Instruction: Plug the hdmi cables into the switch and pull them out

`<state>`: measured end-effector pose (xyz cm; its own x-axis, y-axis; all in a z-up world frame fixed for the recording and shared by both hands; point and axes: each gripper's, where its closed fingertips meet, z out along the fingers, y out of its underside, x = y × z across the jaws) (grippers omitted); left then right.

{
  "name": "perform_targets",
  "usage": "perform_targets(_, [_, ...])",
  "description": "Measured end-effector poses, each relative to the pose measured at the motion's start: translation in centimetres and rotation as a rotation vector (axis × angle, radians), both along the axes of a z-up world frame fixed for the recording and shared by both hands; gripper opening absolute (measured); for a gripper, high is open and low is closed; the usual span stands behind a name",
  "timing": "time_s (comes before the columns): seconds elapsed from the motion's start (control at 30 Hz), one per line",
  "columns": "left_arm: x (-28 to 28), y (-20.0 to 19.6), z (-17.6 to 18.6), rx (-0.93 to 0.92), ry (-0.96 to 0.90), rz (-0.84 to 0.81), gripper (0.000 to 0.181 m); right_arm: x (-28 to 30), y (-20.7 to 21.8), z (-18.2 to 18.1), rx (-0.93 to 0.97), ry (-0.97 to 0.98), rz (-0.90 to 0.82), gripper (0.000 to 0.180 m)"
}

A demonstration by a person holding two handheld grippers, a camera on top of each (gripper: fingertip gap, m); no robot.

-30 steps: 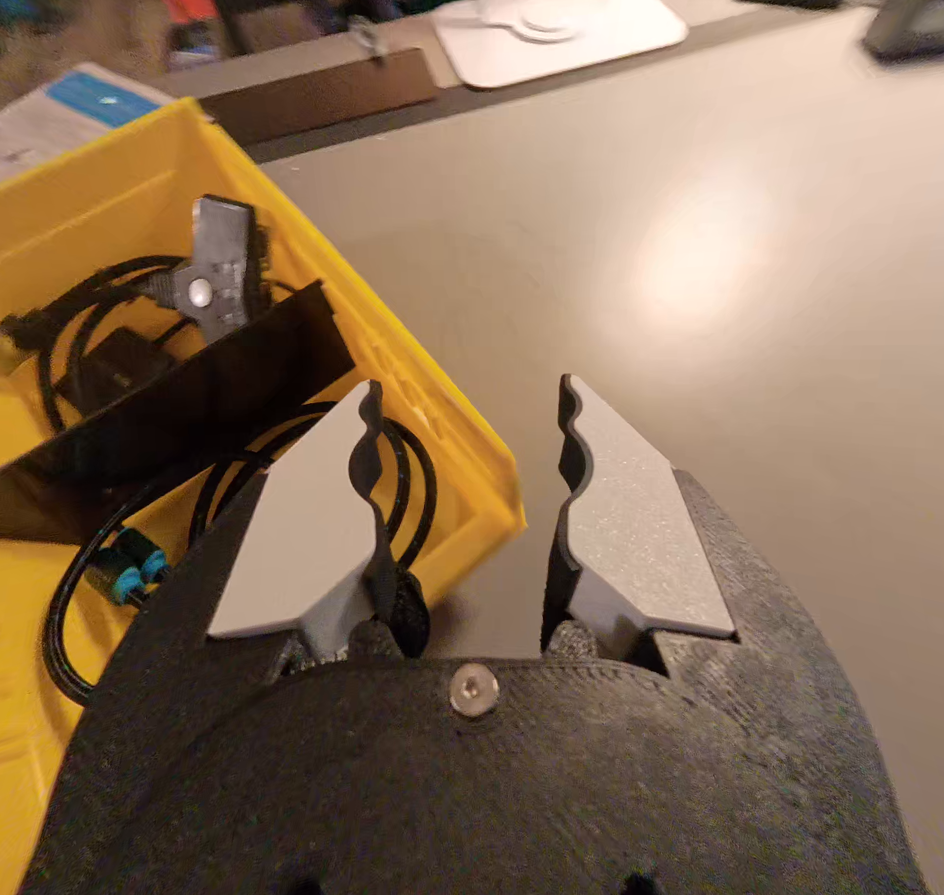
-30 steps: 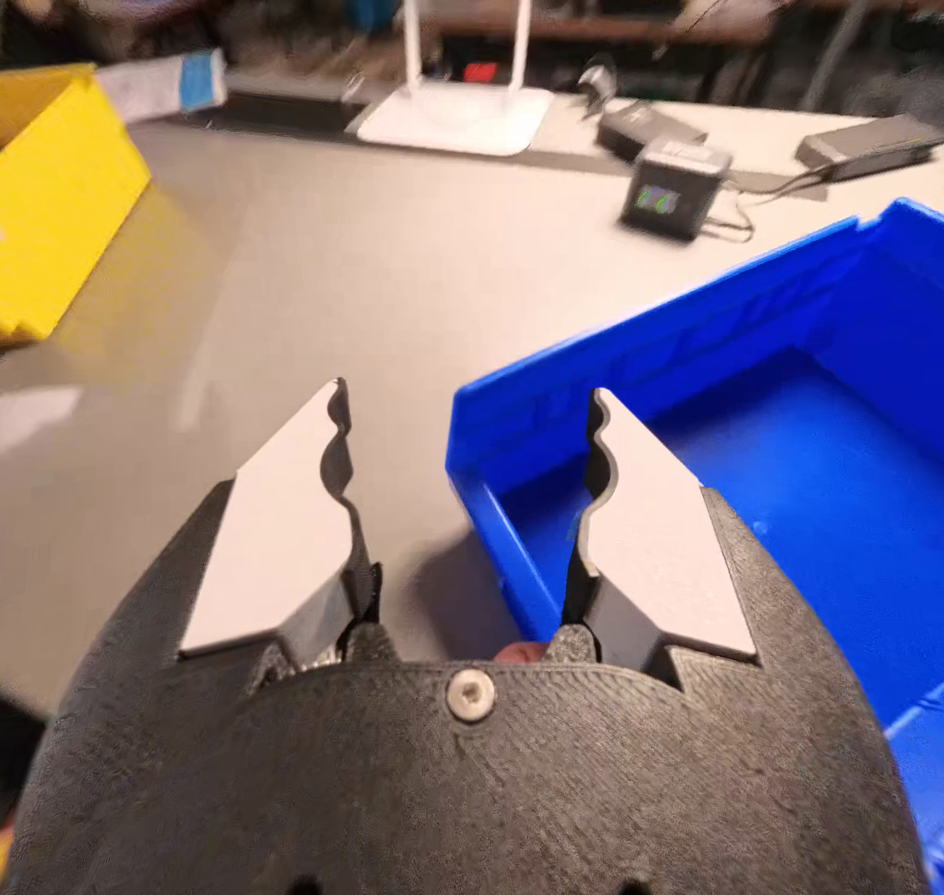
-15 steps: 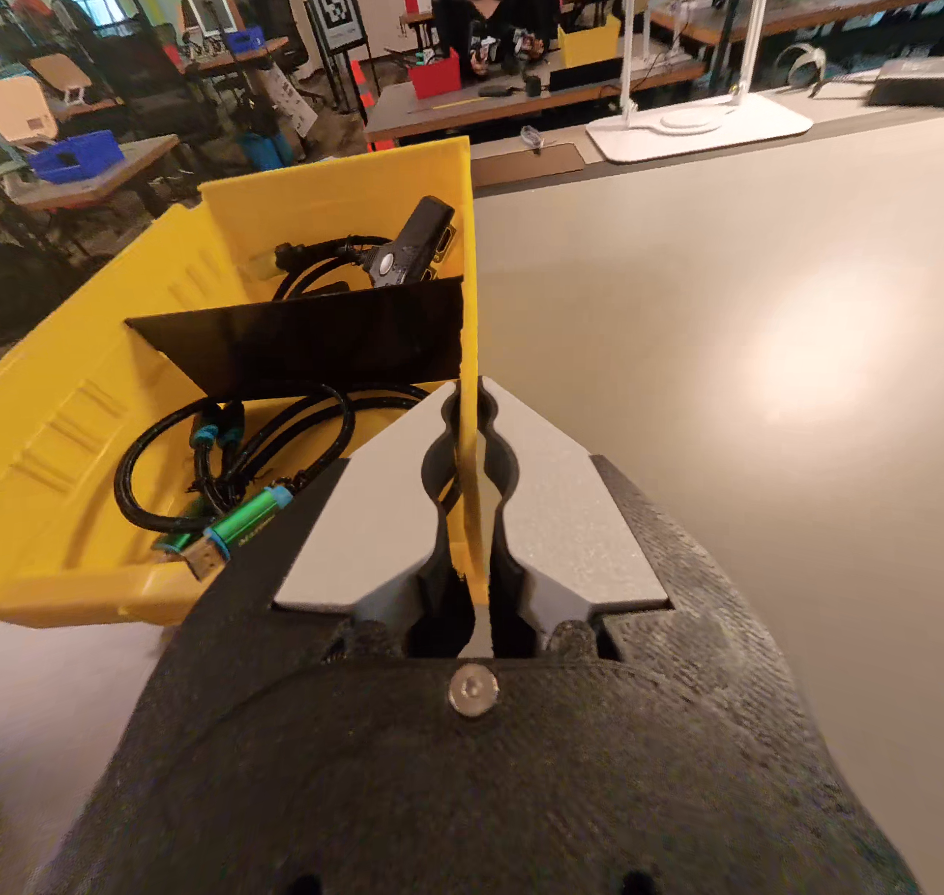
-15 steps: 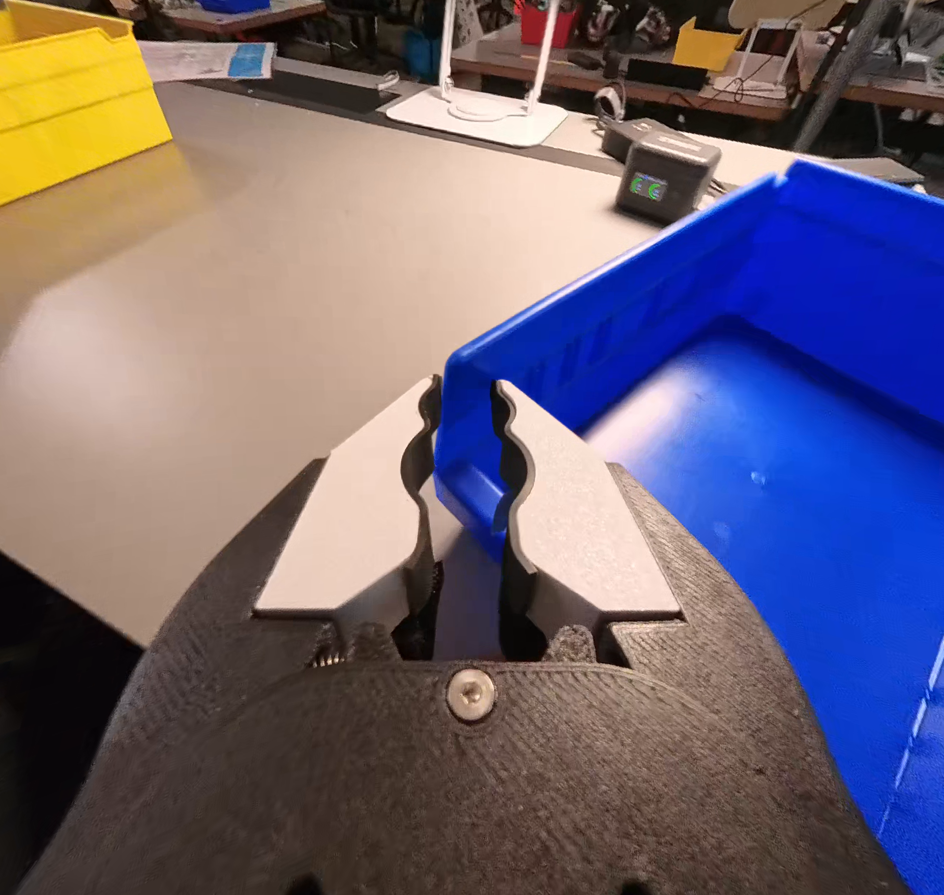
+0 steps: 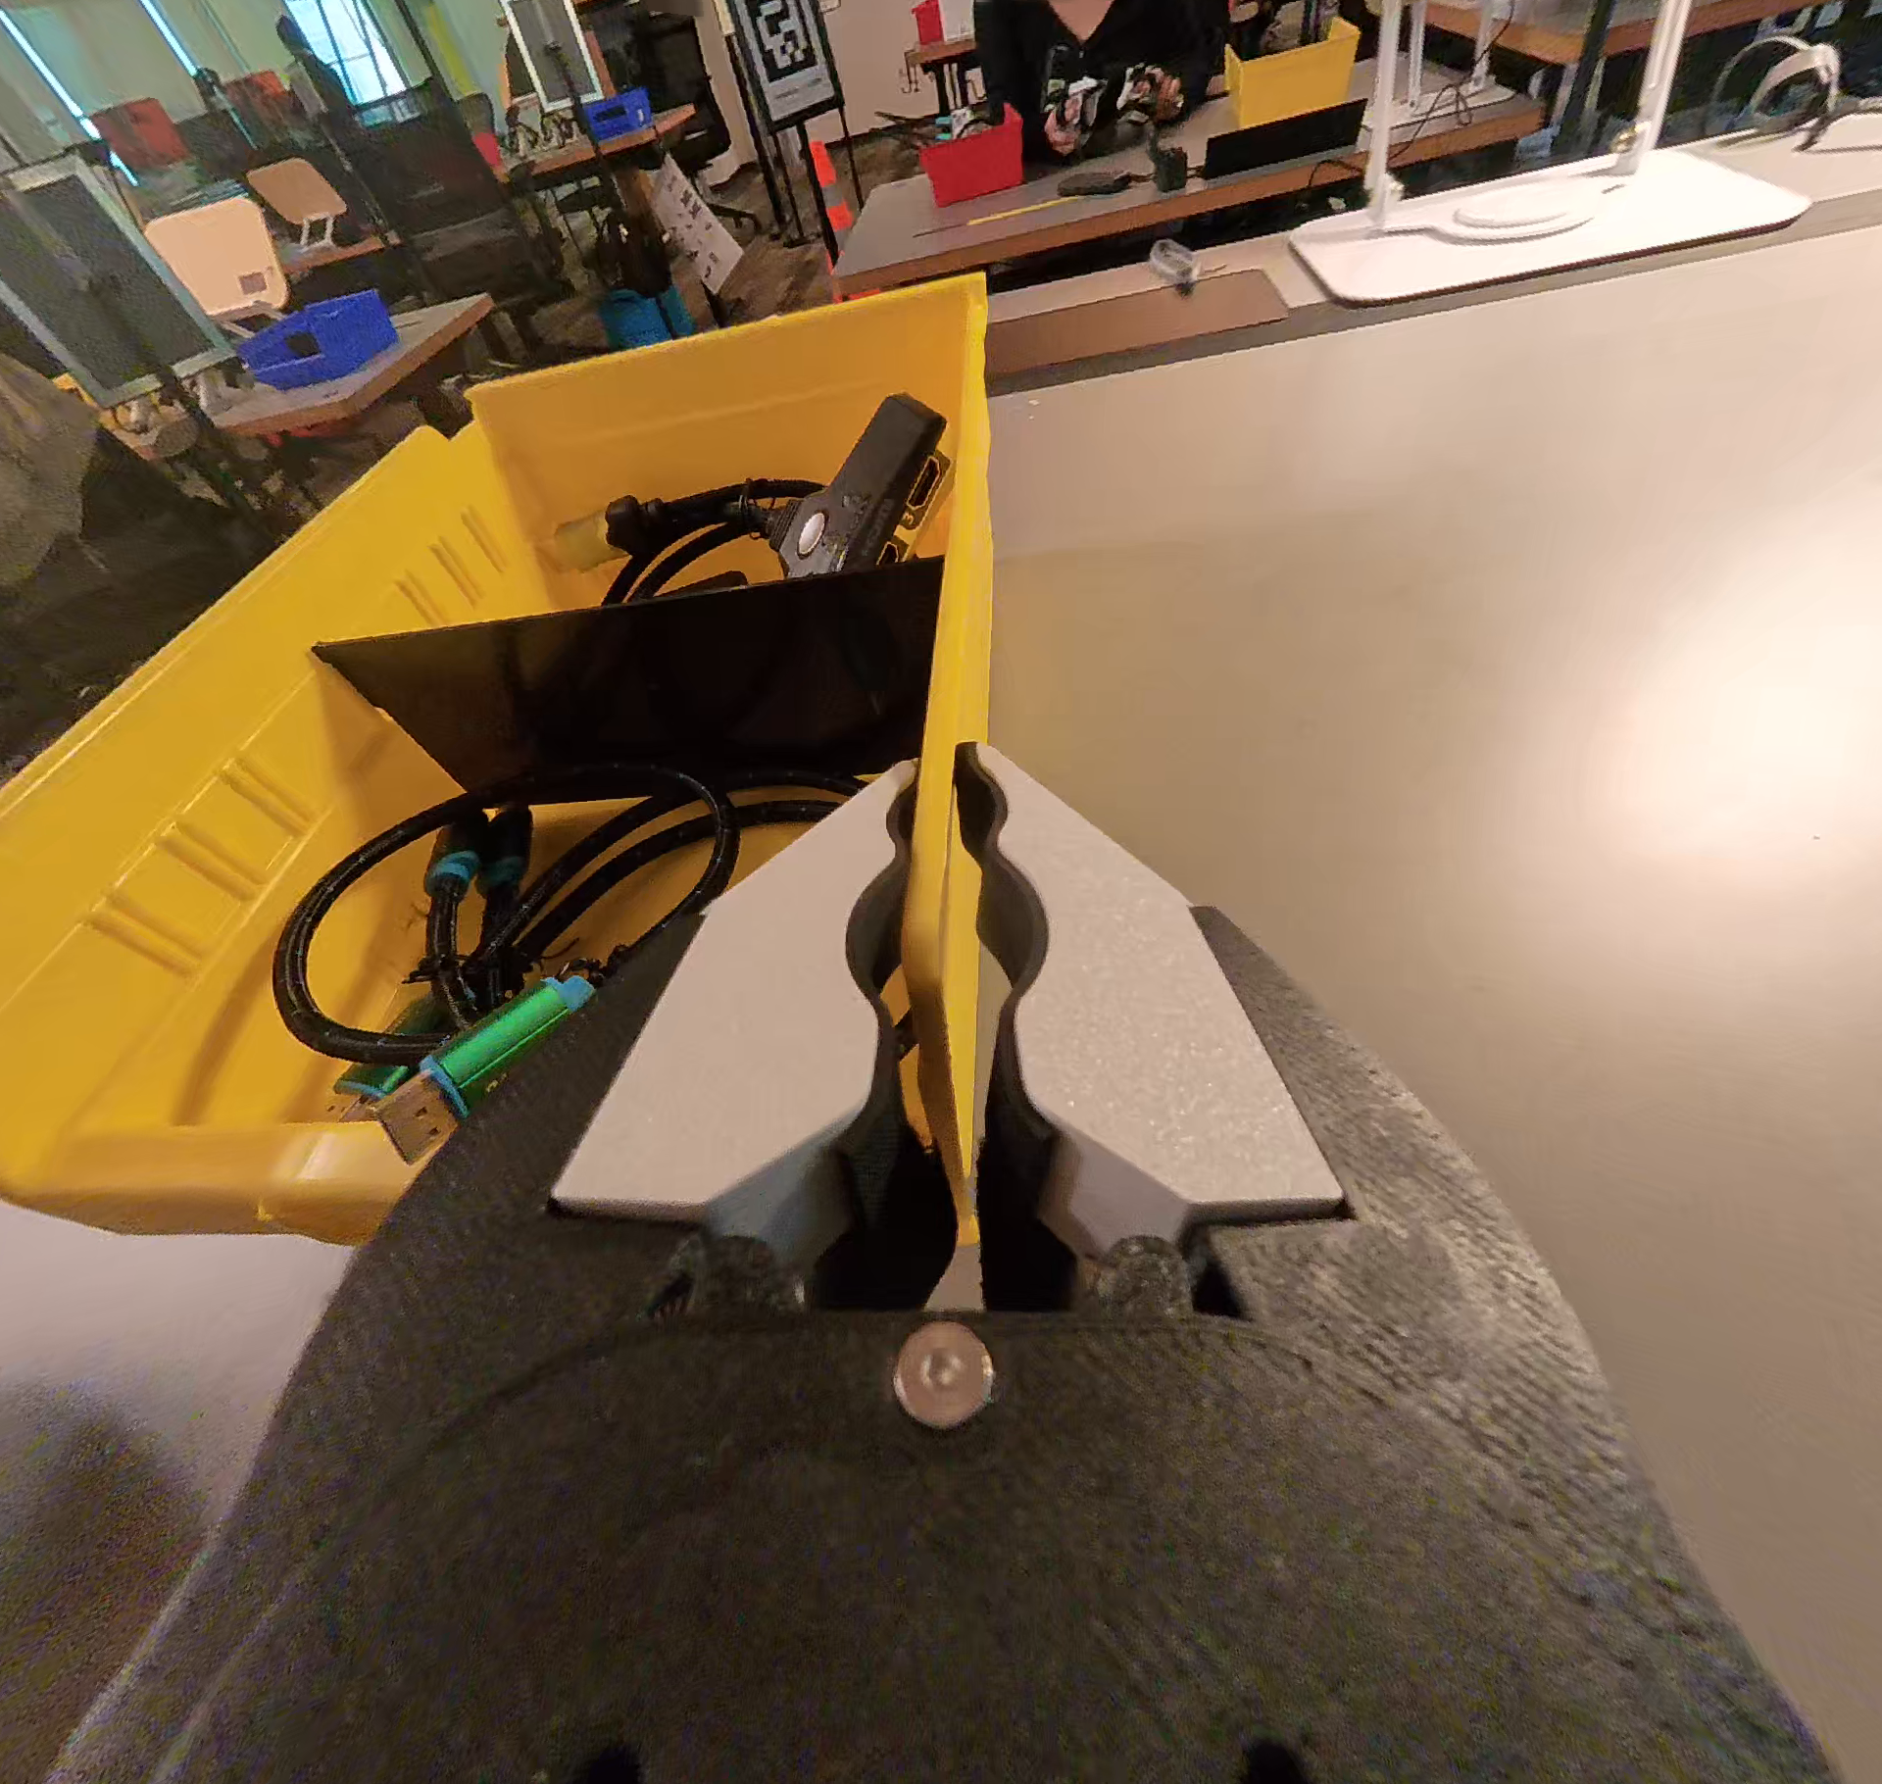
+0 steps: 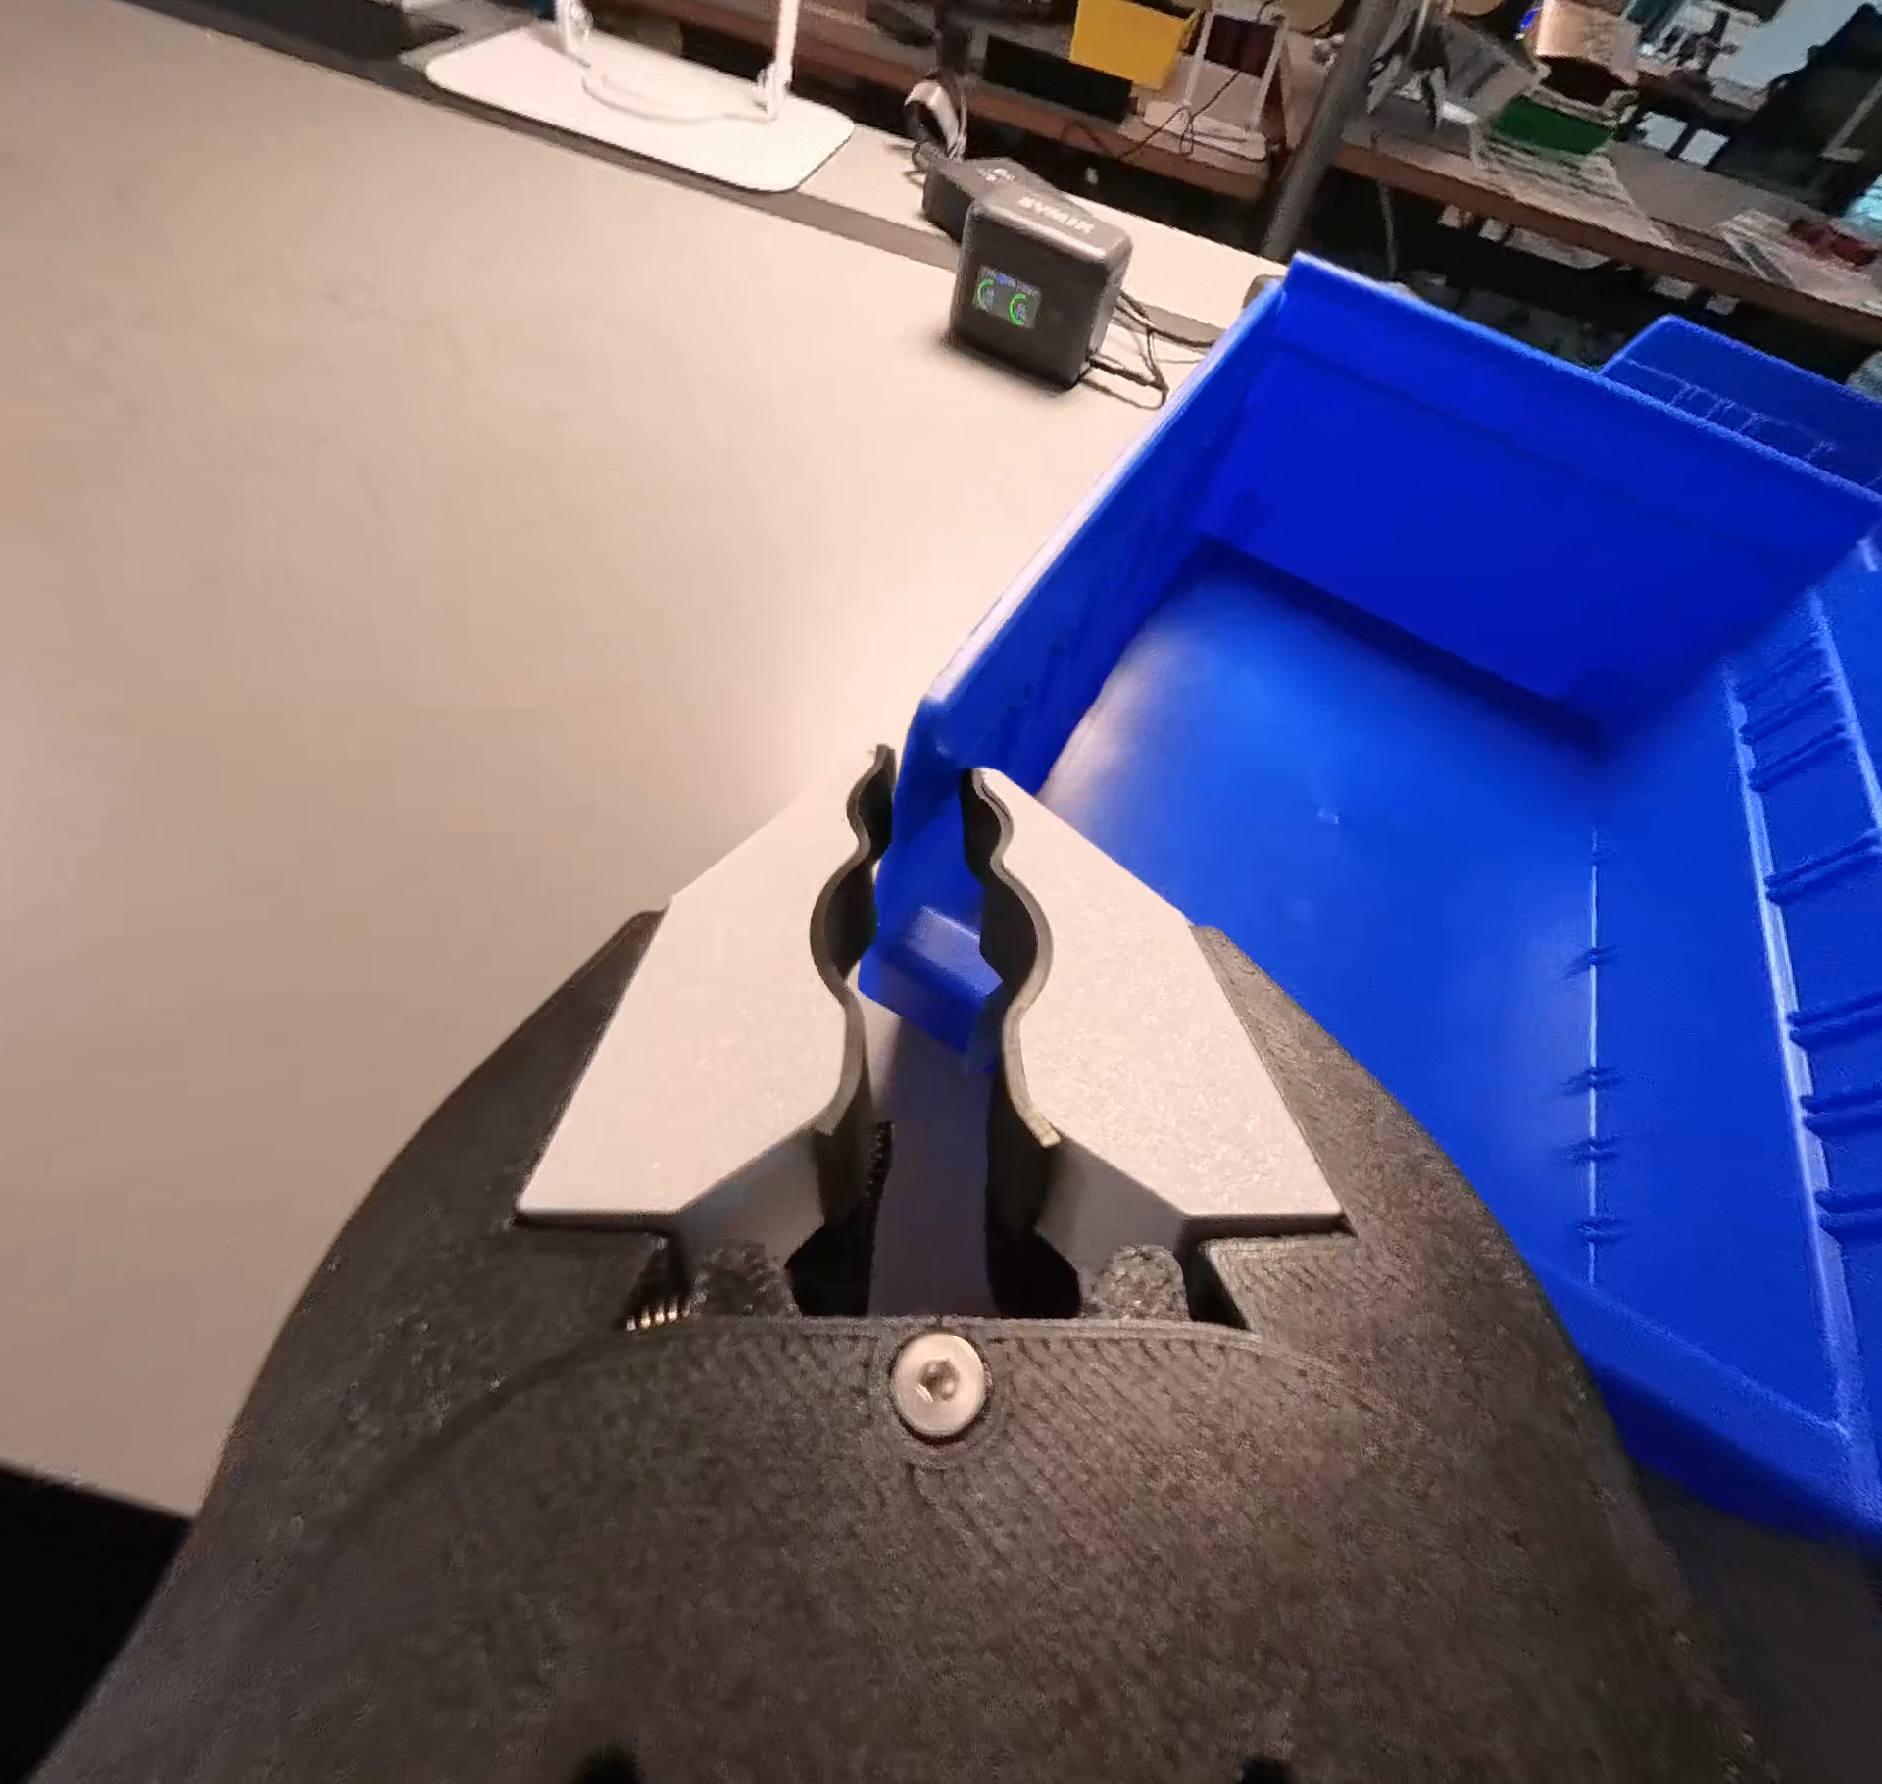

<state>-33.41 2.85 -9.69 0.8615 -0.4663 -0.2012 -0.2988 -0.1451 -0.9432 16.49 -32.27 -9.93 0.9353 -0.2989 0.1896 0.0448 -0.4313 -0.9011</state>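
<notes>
The left gripper point(image 5: 938, 768) is closed on the right-hand wall of a yellow bin point(image 5: 204, 920); the thin wall is pinched between the two grey fingers point(image 5: 754, 1032), one inside the bin and one outside. Just beside the inner finger, in the near compartment, coiled black hdmi cables point(image 5: 509, 880) are seen, with green plugs point(image 5: 499, 1038) lying at the front lip. A black divider point(image 5: 652, 676) is set across the bin. Behind it, in the far compartment, the switch point(image 5: 866, 493) is propped tilted against the right wall, with another black cable point(image 5: 693, 513) attached to it. The bin is rested on a grey table point(image 5: 1426, 717); at the table's far edge a white lamp base point(image 5: 1548, 218) is placed. A seated person point(image 5: 1100, 55) is visible at another bench well beyond.

The right gripper point(image 6: 927, 778) is pressed onto the near left corner of a blue bin point(image 6: 1375, 869), the rim being held between its fingers point(image 6: 733, 1022). The bin's floor is seen bare. On the table, well apart from the bin's near corner and close to its far end, a small black box with a lit screen point(image 6: 1039, 284) is set, with cords led from it. The same white lamp base point(image 6: 652, 106) is seen further left.
</notes>
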Motion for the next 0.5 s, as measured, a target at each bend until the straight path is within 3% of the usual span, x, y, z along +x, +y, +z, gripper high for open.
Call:
perform_targets(0.17, [-2.3, 0.5, 0.0, 0.012, 0.008, 0.033, 0.004, 1.2, -2.4, 0.0, 0.018, 0.05, -0.008, 0.014])
perform_targets(0.27, [-3.0, 1.2, 0.0, 0.004, 0.0, 0.045, 0.005, 1.6, -2.1, -1.4, 0.028, 0.105, -0.064, 0.055])
perform_targets(0.33, [-3.1, 1.7, -0.1, -0.007, -0.006, 0.035, 0.004, 2.4, -1.8, -1.8, 0.025, 0.048, -0.122, 0.041])
perform_targets(0.4, [-3.0, 2.0, -0.1, -0.022, -0.01, 0.005, 0.005, 2.8, -1.2, -1.7, 0.027, 0.034, -0.137, 0.011])
perform_targets(0.5, [-3.3, 2.7, -0.1, -0.033, 0.005, -0.009, 0.005, 4.2, -0.6, -1.8, 0.017, 0.007, -0.166, 0.008])
